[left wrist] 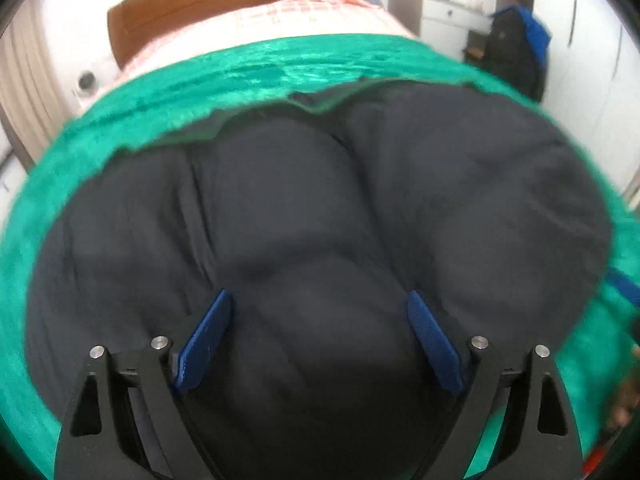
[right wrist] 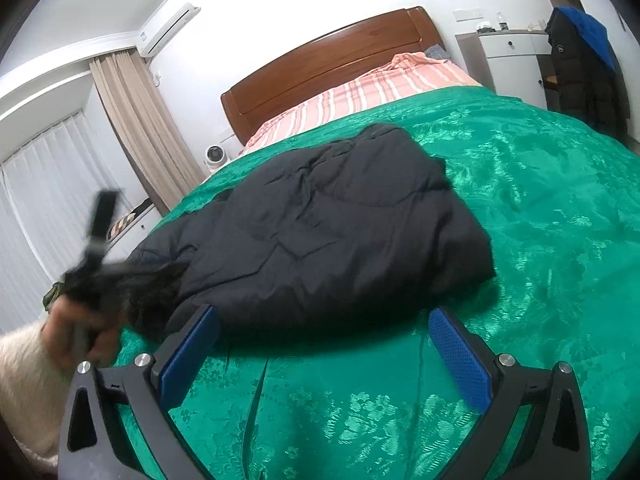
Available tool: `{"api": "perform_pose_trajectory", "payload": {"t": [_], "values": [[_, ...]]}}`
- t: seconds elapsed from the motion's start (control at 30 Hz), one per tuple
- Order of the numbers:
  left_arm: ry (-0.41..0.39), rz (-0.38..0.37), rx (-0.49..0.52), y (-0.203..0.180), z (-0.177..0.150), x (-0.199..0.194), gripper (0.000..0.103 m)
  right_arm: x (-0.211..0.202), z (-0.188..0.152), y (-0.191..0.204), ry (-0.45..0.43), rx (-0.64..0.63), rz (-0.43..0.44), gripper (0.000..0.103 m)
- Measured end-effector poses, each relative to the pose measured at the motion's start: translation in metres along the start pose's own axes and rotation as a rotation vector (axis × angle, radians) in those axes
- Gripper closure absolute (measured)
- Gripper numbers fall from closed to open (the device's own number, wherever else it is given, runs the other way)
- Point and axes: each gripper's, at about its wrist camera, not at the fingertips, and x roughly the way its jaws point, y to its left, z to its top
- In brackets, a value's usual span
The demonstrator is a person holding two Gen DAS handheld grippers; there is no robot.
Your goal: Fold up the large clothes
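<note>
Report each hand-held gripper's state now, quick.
Left hand-held gripper: open, nothing held, jaws spread above the dark padded jacket.
Right hand-held gripper: open, empty, over the green bedspread beside the jacket.

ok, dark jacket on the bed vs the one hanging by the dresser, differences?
The dark jacket lies folded on the green bedspread; the hanging jacket hangs upright. The dark jacket is plain dark; the hanging jacket shows bright blue at the top. Both look puffy.

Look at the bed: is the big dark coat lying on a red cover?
No, the dark coat lies on a shiny green cover.
</note>
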Motion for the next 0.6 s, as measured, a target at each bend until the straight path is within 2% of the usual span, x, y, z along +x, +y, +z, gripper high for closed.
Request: {"api": "perform_pose_trajectory", "payload": {"t": [0.03,0.13,0.23,0.3,0.37,0.4,0.47,0.53,0.6], "values": [[0.011,-0.011,0.011,-0.006,-0.013,-0.005,0.012,-0.002,0.0,-0.001,-0.005,0.002,-0.005,0.0],[-0.015,0.054,0.129,-0.018,-0.042,0.002,0.009,-0.006,0.001,-0.008,-0.021,0.033,-0.02,0.0],[-0.011,0.068,0.126,-0.019,-0.046,0.0,0.011,-0.007,0.003,-0.02,-0.026,0.09,-0.031,0.0],[-0.012,0.039,0.141,-0.029,-0.05,-0.015,0.011,-0.014,0.004,-0.035,-0.043,0.179,-0.029,0.0],[-0.078,-0.022,0.175,-0.038,-0.056,-0.035,0.009,-0.022,0.006,-0.054,-0.076,0.293,-0.003,0.0],[-0.131,-0.078,0.212,-0.045,-0.06,-0.046,0.004,-0.023,0.007,-0.065,-0.09,0.357,0.011,0.0],[-0.189,-0.126,0.297,-0.06,-0.065,-0.05,0.001,-0.013,0.009,-0.089,-0.079,0.517,0.075,0.0],[-0.191,-0.14,0.375,-0.077,-0.069,-0.036,0.002,0.007,0.016,-0.1,-0.03,0.602,0.142,0.0],[-0.129,-0.175,0.384,-0.084,-0.066,-0.008,0.003,0.025,0.026,-0.1,0.007,0.609,0.194,0.0]]}}
